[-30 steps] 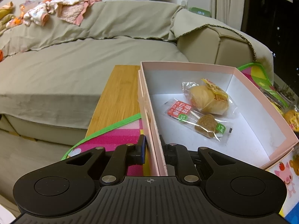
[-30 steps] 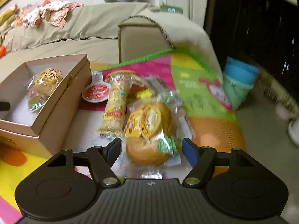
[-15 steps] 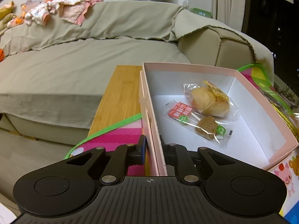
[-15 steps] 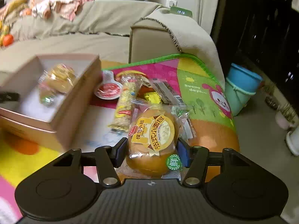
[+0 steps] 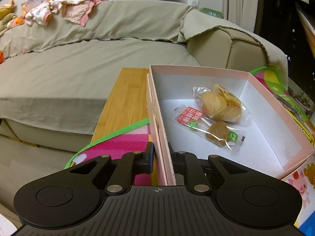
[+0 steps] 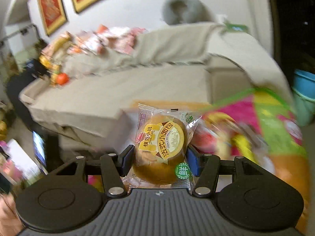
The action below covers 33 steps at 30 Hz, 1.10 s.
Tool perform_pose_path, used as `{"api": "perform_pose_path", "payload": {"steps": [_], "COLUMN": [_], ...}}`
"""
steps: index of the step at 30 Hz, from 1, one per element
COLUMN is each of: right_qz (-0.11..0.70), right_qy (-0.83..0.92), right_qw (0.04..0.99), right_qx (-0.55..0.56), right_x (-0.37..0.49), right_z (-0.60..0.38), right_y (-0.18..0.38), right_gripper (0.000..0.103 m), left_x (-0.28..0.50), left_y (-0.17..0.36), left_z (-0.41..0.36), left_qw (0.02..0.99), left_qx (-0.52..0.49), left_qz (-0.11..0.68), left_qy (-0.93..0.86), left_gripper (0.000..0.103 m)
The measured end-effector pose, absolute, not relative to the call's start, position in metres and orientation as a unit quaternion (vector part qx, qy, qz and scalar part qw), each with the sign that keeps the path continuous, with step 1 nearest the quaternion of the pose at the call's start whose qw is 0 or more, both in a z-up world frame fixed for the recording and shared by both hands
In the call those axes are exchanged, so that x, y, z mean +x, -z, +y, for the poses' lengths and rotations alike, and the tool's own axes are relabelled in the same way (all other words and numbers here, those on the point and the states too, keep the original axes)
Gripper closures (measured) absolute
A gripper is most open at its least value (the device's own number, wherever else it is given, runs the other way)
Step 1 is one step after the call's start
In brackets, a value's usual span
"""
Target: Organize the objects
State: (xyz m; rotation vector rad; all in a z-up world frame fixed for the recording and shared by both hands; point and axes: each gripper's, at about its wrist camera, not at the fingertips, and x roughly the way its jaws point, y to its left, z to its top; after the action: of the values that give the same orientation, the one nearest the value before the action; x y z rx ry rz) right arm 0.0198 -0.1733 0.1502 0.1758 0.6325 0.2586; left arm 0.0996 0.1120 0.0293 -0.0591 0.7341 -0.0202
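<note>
My left gripper (image 5: 162, 157) is shut on the near left wall of a pink cardboard box (image 5: 279, 106). The box holds a wrapped bread bun (image 5: 220, 104) and a wrapped snack with a red label (image 5: 208, 127). My right gripper (image 6: 159, 158) is shut on a wrapped bread bun with a yellow label (image 6: 161, 147) and holds it lifted above the table. The right wrist view is blurred. Other snack packets (image 6: 226, 135) lie smeared on the colourful mat behind the bun.
The box stands on a colourful play mat (image 5: 118, 143) over a wooden table (image 5: 126, 102). A beige sofa (image 5: 78, 68) runs behind, with clothes on its back. A blue bucket (image 6: 304, 96) stands at the right.
My right gripper has closed on the yellow-label bun, lifted it off the mat and swung left. My left gripper still holds the box wall.
</note>
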Motion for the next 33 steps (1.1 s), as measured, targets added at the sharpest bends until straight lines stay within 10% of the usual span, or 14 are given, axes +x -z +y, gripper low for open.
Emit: {"api": "perform_pose_path", "payload": {"steps": [33], "right_qz": [0.342], "right_qy": [0.040], "right_qw": [0.937], "right_qx": [0.060], "right_x": [0.005], "right_z": [-0.220], "right_y": [-0.047], "right_gripper": [0.031], "left_x": [0.097], "left_y": [-0.027], "left_z": [0.114], "left_qw": [0.932], "left_qx": [-0.035], "left_qz": [0.362], "left_qy": [0.011], "left_gripper": [0.089]}}
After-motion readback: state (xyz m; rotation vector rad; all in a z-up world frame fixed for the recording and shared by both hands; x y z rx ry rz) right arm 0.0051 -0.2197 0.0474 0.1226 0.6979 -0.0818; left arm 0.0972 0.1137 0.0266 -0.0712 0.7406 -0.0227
